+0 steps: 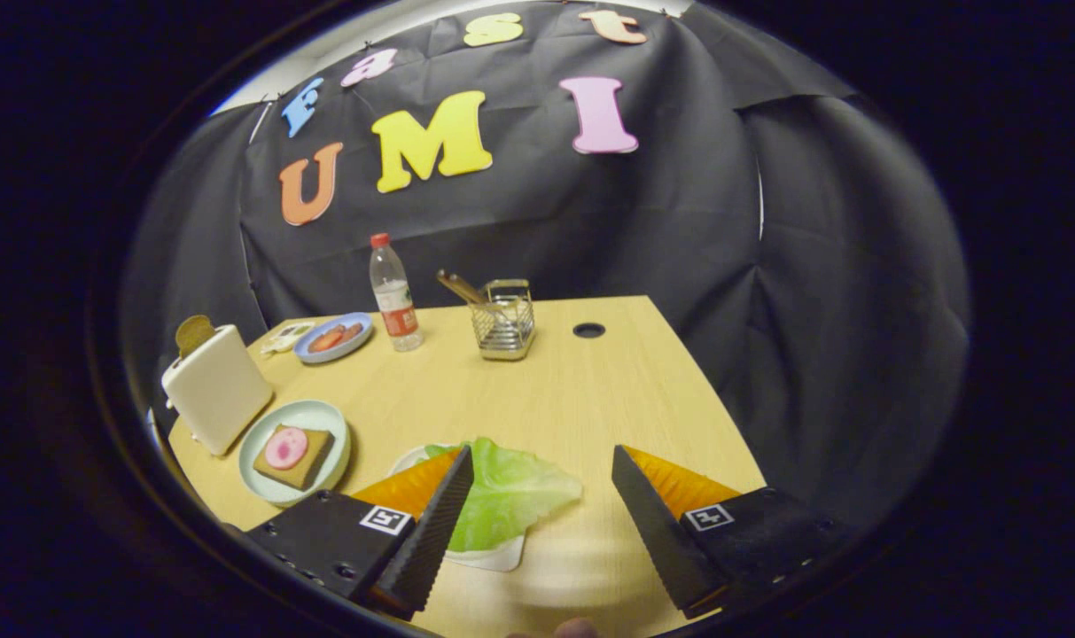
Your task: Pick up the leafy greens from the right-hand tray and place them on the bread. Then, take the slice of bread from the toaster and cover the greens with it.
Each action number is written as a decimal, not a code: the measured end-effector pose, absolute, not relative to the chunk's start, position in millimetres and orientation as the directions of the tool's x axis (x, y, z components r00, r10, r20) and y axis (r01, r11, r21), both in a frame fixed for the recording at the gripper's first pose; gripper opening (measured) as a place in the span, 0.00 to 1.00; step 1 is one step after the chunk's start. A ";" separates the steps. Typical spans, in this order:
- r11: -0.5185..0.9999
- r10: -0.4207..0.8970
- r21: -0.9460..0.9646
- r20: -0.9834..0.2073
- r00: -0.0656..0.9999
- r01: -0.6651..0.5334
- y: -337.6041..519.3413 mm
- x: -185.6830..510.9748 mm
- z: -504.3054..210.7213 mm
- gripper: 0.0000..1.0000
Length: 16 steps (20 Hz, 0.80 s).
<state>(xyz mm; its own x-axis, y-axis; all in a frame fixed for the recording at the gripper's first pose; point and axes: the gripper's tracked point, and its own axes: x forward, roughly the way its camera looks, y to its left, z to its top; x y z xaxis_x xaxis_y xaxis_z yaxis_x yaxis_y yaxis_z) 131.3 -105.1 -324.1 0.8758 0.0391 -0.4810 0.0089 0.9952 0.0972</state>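
Note:
A pale green lettuce leaf (506, 494) lies on a white tray (493, 556) near the table's front edge. My gripper (542, 474) is open above the table; its left finger overlaps the leaf's left side, and the right finger stands apart over bare wood. A slice of bread topped with a pink round slice (292, 454) rests on a light green plate (329, 416) to the left. Beyond that plate a white toaster (218, 388) stands with a brown bread slice (193, 333) sticking out of its slot.
At the back of the wooden table (555, 390) stand a clear bottle with a red cap (394, 297), a wire holder with utensils (503, 321) and a blue plate of red slices (333, 338). A round cable hole (588, 330) is behind the holder.

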 end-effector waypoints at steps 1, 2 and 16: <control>0.995 0.036 0.095 -0.499 0.866 0.013 -107.1 134.2 -334.5 0.95; 0.996 0.033 0.090 -0.513 0.858 0.016 -109.2 139.5 -345.3 0.95; 0.998 0.009 0.052 -0.591 0.806 0.027 -95.6 148.5 -377.6 0.43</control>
<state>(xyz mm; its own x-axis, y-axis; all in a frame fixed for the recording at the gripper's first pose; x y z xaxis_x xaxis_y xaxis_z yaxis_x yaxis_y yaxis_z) 148.5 -95.6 -377.6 0.8064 0.0087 -0.5914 0.0273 0.9983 0.0519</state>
